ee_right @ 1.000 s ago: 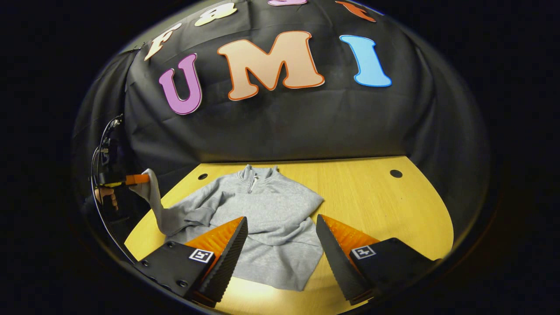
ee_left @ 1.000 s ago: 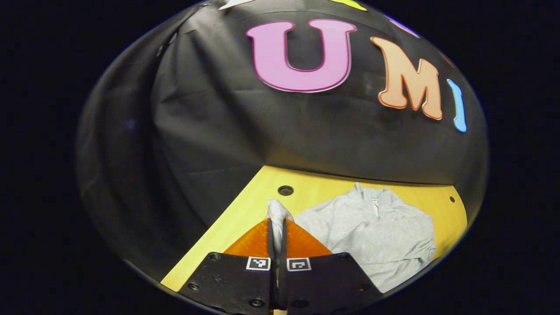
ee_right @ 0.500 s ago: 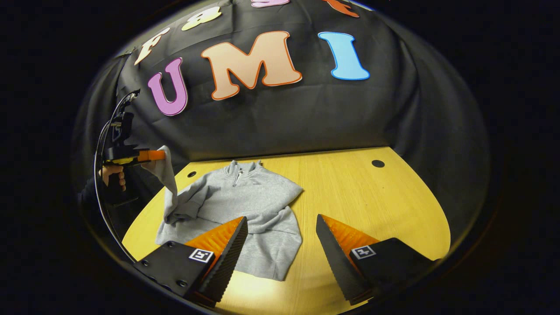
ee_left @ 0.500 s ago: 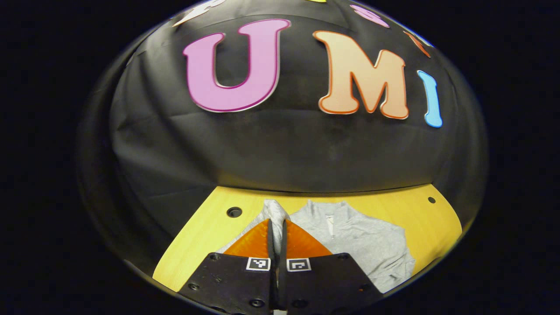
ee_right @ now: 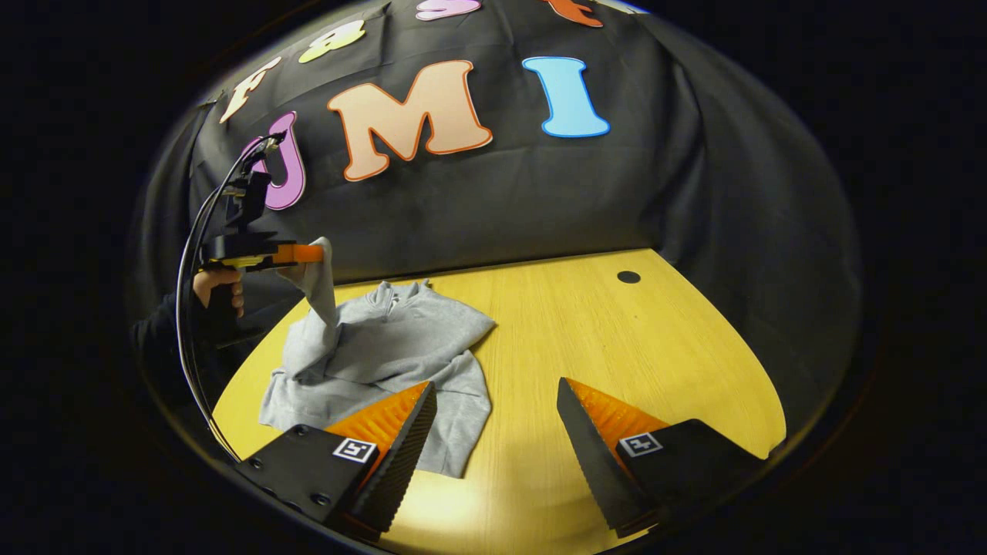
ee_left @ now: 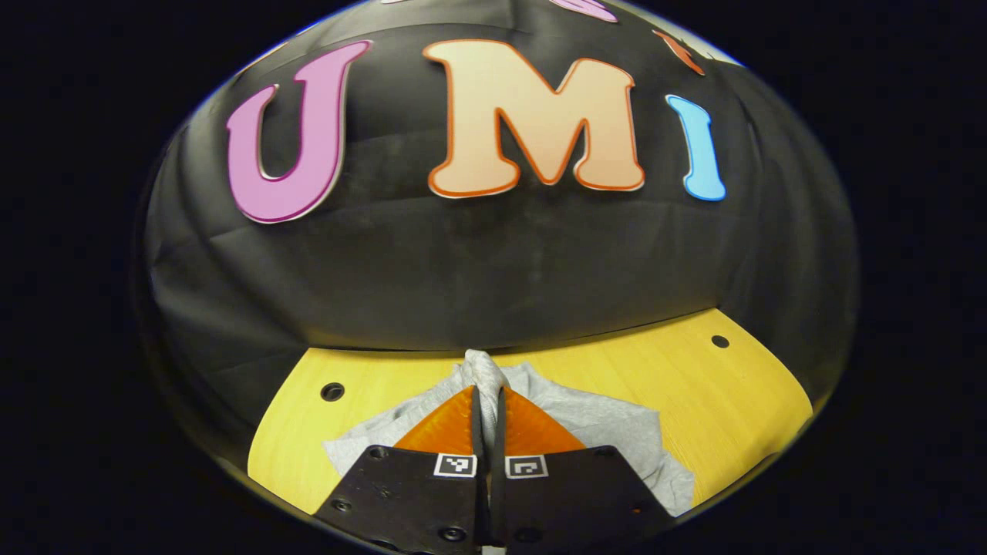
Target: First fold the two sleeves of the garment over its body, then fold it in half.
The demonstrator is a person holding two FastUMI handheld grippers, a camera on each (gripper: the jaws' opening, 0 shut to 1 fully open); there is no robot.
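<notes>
Pinched between the closed fingers of the left gripper (ee_left: 488, 395), a grey sleeve (ee_right: 320, 281) is held raised above the garment (ee_right: 401, 343), which is spread on the worktop (ee_right: 617, 347). The right gripper (ee_right: 493, 420) is held wide open and empty, just right of the garment's hem.

Dim booth, bright glare on tabletop (ee_right: 463, 509), strong fisheye edge warp.

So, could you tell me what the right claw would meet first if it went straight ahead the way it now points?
Probably the bare wooden table: the open right claw points past the grey garment, which lies to its left. Depth is hard to judge.
</notes>
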